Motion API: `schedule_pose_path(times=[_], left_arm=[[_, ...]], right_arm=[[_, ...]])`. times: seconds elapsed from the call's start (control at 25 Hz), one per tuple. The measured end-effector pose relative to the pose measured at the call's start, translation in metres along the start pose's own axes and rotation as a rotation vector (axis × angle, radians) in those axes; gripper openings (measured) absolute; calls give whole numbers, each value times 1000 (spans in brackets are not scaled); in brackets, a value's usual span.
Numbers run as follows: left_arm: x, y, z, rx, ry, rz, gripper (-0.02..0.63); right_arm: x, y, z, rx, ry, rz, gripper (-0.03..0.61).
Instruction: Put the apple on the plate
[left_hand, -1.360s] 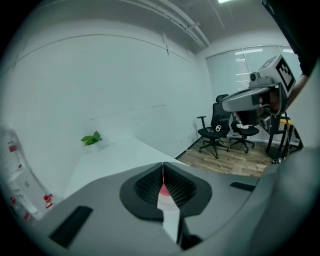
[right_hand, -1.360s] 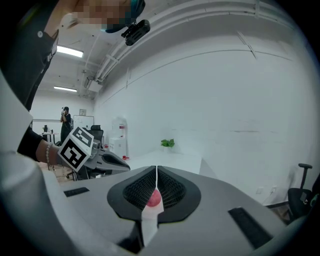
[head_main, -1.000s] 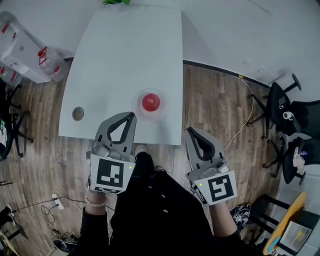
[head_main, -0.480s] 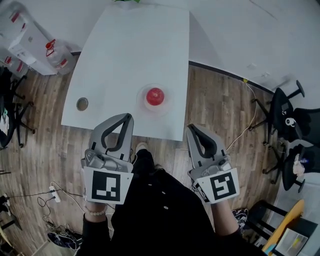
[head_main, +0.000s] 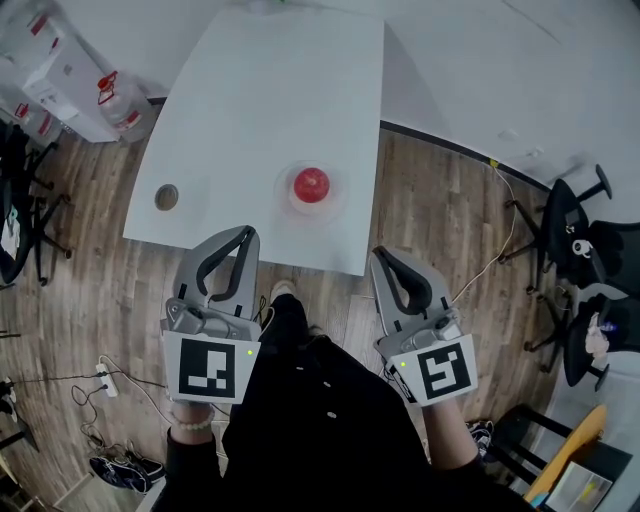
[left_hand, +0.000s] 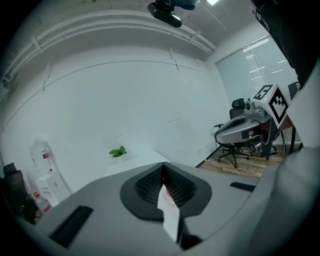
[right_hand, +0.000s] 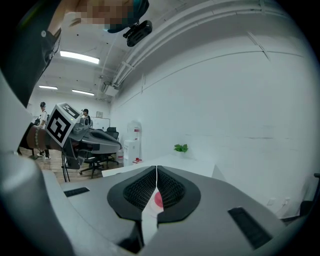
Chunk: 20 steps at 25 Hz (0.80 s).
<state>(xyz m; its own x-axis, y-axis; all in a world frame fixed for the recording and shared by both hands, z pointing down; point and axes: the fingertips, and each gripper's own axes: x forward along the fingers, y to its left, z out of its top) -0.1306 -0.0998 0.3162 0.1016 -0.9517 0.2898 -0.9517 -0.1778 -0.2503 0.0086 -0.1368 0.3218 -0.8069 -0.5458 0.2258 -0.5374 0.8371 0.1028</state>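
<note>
A red apple (head_main: 311, 184) sits on a clear round plate (head_main: 288, 201) near the front edge of the white table (head_main: 270, 100) in the head view. Both grippers hang short of that edge, over the wooden floor. My left gripper (head_main: 247, 233) is shut with nothing in it, below and left of the plate. My right gripper (head_main: 381, 256) is also shut and empty, below and right of it. A sliver of the apple (right_hand: 158, 199) shows through the slit of the right gripper's jaws, and a red edge of the apple (left_hand: 168, 195) through the left's.
A small round grommet (head_main: 166, 196) is set in the table's front left corner. A green sprig (left_hand: 118, 152) lies at the table's far end. Water jugs and boxes (head_main: 100, 100) stand to the left, office chairs (head_main: 580, 240) to the right. Cables and a power strip (head_main: 105, 380) lie on the floor.
The left gripper has drawn back from the table edge, toward the person. The right gripper has barely moved. The apple stays on the plate.
</note>
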Motion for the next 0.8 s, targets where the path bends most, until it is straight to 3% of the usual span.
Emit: schedule_pose_path(times=[0.8], left_arm=[[3, -8, 5, 6, -8, -6, 14]], right_arm=[[-3, -2, 1, -22, -5, 10, 43]])
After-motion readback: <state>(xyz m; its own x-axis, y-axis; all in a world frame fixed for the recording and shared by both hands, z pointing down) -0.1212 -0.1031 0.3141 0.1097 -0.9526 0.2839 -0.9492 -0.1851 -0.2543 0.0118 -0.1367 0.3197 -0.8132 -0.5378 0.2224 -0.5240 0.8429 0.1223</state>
